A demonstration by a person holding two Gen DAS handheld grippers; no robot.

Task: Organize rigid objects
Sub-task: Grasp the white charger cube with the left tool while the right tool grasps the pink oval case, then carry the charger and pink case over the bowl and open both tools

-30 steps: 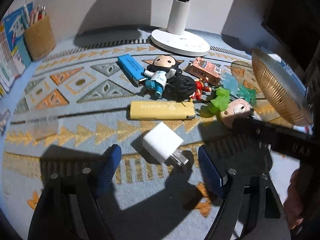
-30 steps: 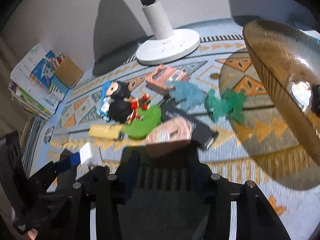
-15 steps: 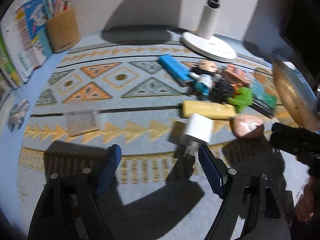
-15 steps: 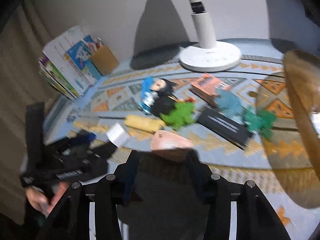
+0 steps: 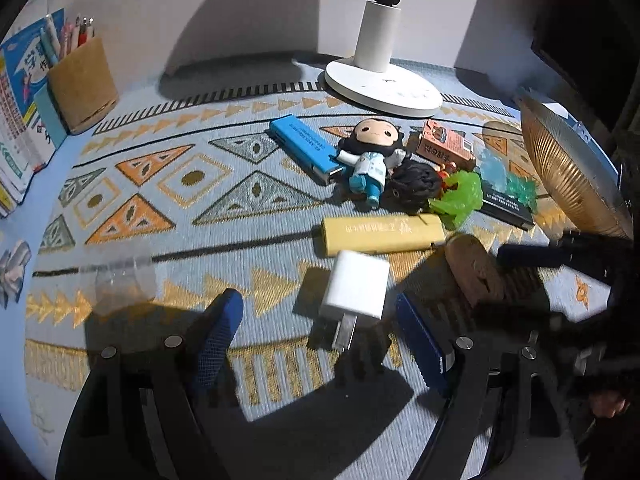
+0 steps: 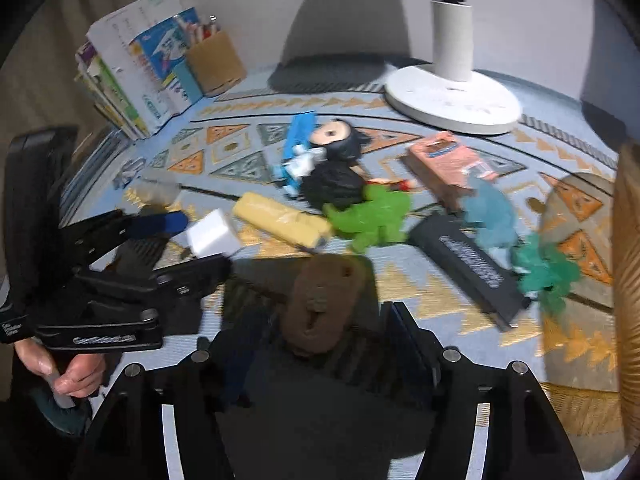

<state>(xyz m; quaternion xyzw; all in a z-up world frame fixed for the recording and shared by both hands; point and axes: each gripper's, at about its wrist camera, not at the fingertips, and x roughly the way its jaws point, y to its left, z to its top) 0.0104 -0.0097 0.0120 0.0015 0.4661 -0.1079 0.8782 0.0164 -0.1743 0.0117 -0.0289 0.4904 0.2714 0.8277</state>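
Patterned rug point(image 5: 168, 208) under lamp glare. My left gripper point(image 5: 316, 340) gapes wide around the white charger point(image 5: 354, 290), not yet pinching. At three o'clock my right gripper point(image 6: 316, 332) clamps the pink toy point(image 6: 320, 304). Beyond, clutter at twelve. Next: squeeze, lift.

Print on yellow box point(image 5: 383, 235), blue box point(image 5: 304, 148), black box point(image 5: 507, 205) & books point(image 5: 20, 96) (all too small/blurred to read)

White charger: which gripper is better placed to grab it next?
Probably left. The left gripper is open with the white charger lying between its fingers, while the right gripper already grips a pink object.
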